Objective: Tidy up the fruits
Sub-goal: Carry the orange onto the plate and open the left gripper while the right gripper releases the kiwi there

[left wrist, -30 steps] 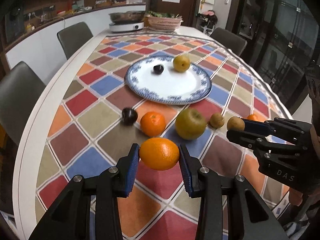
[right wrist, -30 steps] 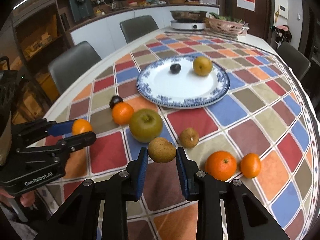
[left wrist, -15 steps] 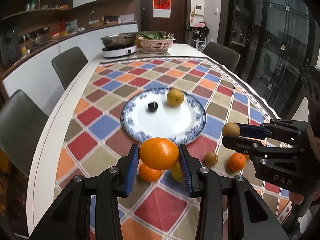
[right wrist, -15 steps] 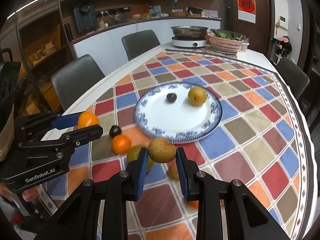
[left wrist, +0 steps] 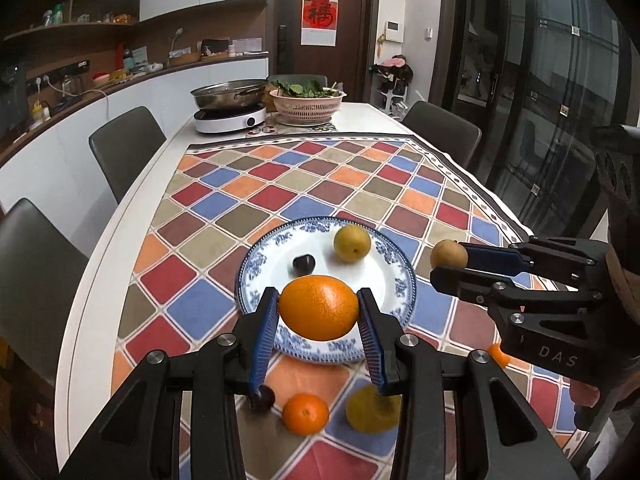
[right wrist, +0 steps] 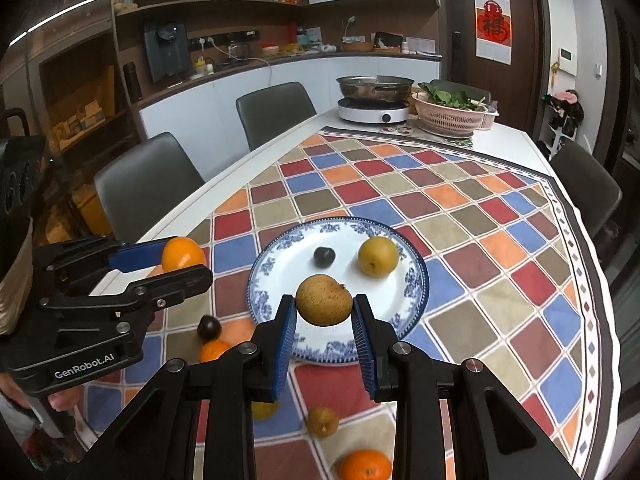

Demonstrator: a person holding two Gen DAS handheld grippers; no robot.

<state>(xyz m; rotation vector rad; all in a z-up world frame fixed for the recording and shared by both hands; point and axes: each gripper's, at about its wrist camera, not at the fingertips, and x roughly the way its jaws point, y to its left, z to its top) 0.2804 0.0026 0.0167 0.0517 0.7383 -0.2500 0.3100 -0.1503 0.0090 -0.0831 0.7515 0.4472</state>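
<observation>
My left gripper (left wrist: 319, 322) is shut on a large orange (left wrist: 319, 307) and holds it in the air above the near rim of the blue-and-white plate (left wrist: 396, 276). My right gripper (right wrist: 324, 320) is shut on a brown kiwi (right wrist: 324, 299), also raised over the plate's (right wrist: 416, 280) near part. On the plate lie a yellow pear (right wrist: 377, 257) and a dark plum (right wrist: 323, 257). Below on the cloth are a plum (left wrist: 262, 398), a small orange (left wrist: 305, 414), a green apple (left wrist: 370, 410), a kiwi (right wrist: 322, 421) and an orange (right wrist: 364, 465).
The table carries a chequered cloth (left wrist: 340, 184). At the far end stand an induction cooker with a steel pan (left wrist: 230, 110) and a pink basket of greens (left wrist: 307, 104). Grey chairs (left wrist: 124, 148) line the table's sides.
Both grippers have risen from just above the cloth and moved forward, carrying the orange and the kiwi up over the plate's near edge. The loose fruit now lies below them.
</observation>
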